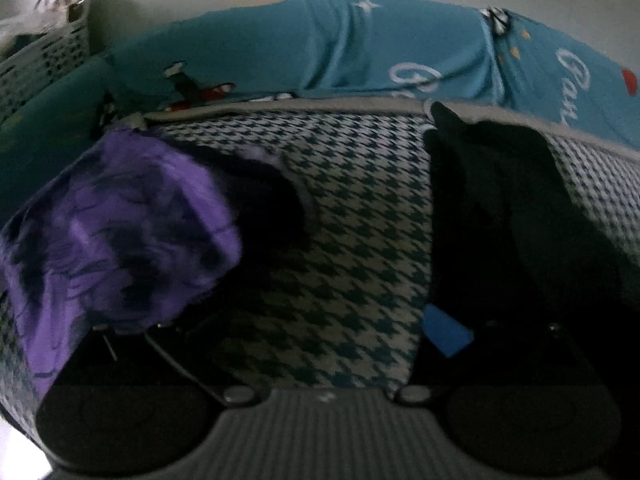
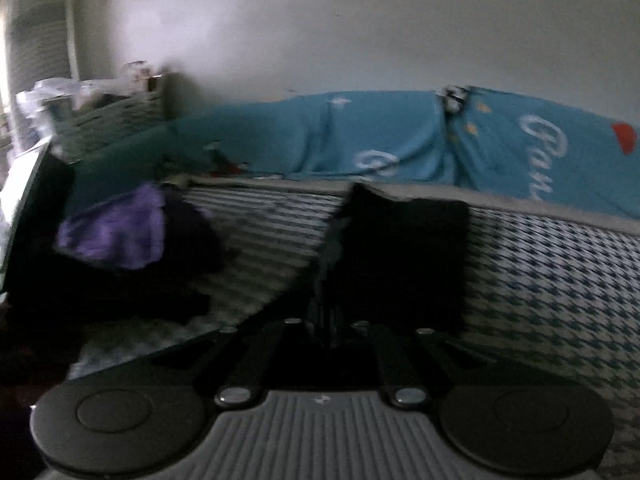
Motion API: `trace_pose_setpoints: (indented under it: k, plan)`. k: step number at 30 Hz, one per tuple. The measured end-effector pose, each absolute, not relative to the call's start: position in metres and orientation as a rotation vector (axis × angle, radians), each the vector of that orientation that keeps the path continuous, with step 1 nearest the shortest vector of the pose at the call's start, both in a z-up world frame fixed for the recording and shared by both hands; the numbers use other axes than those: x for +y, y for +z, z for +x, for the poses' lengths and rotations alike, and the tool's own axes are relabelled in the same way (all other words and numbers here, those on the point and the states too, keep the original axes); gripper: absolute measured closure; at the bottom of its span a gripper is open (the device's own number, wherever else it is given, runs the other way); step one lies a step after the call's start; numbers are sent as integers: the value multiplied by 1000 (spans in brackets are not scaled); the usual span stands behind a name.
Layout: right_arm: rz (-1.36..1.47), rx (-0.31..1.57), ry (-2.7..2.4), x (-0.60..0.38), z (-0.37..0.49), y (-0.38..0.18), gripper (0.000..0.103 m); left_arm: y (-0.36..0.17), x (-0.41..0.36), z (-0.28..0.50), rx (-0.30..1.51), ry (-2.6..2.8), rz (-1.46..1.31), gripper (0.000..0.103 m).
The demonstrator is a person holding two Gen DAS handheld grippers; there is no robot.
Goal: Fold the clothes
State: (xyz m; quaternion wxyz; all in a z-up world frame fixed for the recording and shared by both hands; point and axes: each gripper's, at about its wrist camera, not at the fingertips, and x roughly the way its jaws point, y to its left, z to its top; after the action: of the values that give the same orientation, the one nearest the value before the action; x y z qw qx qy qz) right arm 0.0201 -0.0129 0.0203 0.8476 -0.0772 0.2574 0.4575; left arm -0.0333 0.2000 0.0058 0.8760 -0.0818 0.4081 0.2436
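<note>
A black garment (image 2: 404, 256) lies on the houndstooth blanket (image 2: 552, 280). My right gripper (image 2: 326, 316) is shut, its fingers meeting on the garment's near left edge. In the left wrist view the same black garment (image 1: 520, 216) covers the right side, draped over the right finger beside its blue pad (image 1: 444, 332). My left gripper (image 1: 320, 320) stands open wide over bare houndstooth blanket (image 1: 340, 240), nothing between the fingers. A crumpled purple garment (image 1: 120, 232) with dark print lies over the left finger, and shows as a purple garment (image 2: 116, 232) at the left.
A teal printed blanket (image 1: 360, 48) is bunched along the far edge against a white wall (image 2: 360, 32). A white woven basket (image 1: 44, 60) stands at the back left. More dark clothing (image 2: 100, 296) is piled at the near left. The frames are dim and blurred.
</note>
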Motion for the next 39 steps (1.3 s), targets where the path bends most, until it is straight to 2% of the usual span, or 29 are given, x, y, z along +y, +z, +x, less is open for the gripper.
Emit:
trace_pose_setpoints:
  k: [11,14,16,20,26,30,39]
  plan:
    - [-298,586,1037,59,-39,-10,99,15,222,-44,811,554,-253,0]
    - [-334,601,1041,73,-48,-22,87,13,218,-40,818,537,-242,0]
    - [-331,605,1048,75,-51,-25,73,12,214,-38,824,526,-230,0]
    - [-308,599,1065,68,-55,-22,61,8,204,-33,835,500,-201,0]
    - [-257,617,1100,40,-61,-5,59,-3,190,-28,860,475,-147,0]
    - [-252,625,1108,12,-69,4,53,-11,182,-25,881,466,-109,0]
    - [-228,632,958,-59,-65,7,52,-19,179,-34,901,492,-112,0]
